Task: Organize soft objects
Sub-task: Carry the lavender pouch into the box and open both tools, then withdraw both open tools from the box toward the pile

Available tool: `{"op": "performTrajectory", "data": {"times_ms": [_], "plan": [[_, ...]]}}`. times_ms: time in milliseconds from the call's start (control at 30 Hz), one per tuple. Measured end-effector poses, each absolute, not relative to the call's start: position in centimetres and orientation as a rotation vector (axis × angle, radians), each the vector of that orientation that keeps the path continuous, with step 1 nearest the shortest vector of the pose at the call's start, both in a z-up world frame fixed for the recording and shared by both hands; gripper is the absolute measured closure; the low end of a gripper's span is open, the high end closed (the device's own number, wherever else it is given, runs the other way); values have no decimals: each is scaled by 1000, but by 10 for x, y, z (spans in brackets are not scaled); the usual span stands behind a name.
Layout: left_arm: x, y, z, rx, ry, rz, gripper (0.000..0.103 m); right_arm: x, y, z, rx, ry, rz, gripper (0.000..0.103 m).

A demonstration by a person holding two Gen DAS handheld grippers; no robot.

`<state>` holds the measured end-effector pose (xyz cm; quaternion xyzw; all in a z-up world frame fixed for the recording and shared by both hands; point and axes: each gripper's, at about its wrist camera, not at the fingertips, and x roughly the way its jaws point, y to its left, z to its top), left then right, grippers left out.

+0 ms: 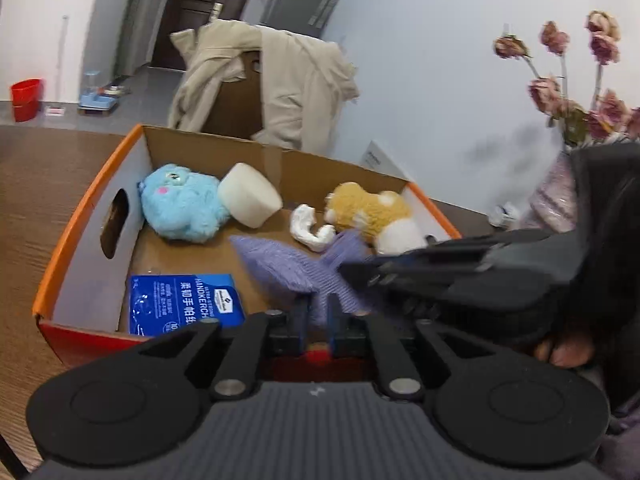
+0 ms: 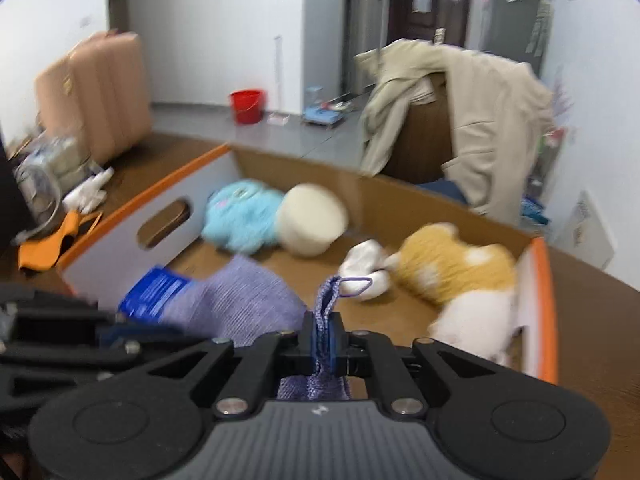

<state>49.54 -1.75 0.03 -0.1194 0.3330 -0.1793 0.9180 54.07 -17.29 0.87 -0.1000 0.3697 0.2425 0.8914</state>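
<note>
A purple knitted cloth [image 1: 288, 268] hangs over the open cardboard box [image 1: 92, 184]. My left gripper [image 1: 319, 312] is shut on one part of the cloth. My right gripper [image 2: 323, 336] is shut on another edge of the cloth [image 2: 240, 300], near its hanging loop. The right gripper also shows in the left wrist view [image 1: 440, 268], to the right. Inside the box lie a blue plush toy [image 1: 182, 204], a cream foam cylinder [image 1: 250, 196], a white crumpled piece [image 1: 310, 226], a yellow-and-white plush [image 1: 376, 216] and a blue handkerchief pack [image 1: 184, 304].
The box stands on a brown wooden table [image 1: 44, 184]. A vase of dried pink flowers [image 1: 560, 188] stands at the right. A chair with a beige coat [image 2: 460, 120] is behind the box. Orange cloth and clutter [image 2: 52, 208] lie left of the box.
</note>
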Motion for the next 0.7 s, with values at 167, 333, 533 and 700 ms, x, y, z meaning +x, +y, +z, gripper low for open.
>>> {"op": "performTrajectory", "data": {"times_ms": [167, 333, 533, 700], "plan": [[486, -1, 21, -218, 656, -351, 57, 536, -182, 9, -173, 785, 486, 80], [456, 16, 56, -167, 593, -322, 54, 508, -205, 49, -121, 718, 473, 69], [399, 35, 114, -98, 460, -268, 40, 448, -234, 125, -137, 559, 420, 58], [348, 40, 147, -54, 379, -240, 22, 387, -252, 168, -160, 469, 396, 49]]}}
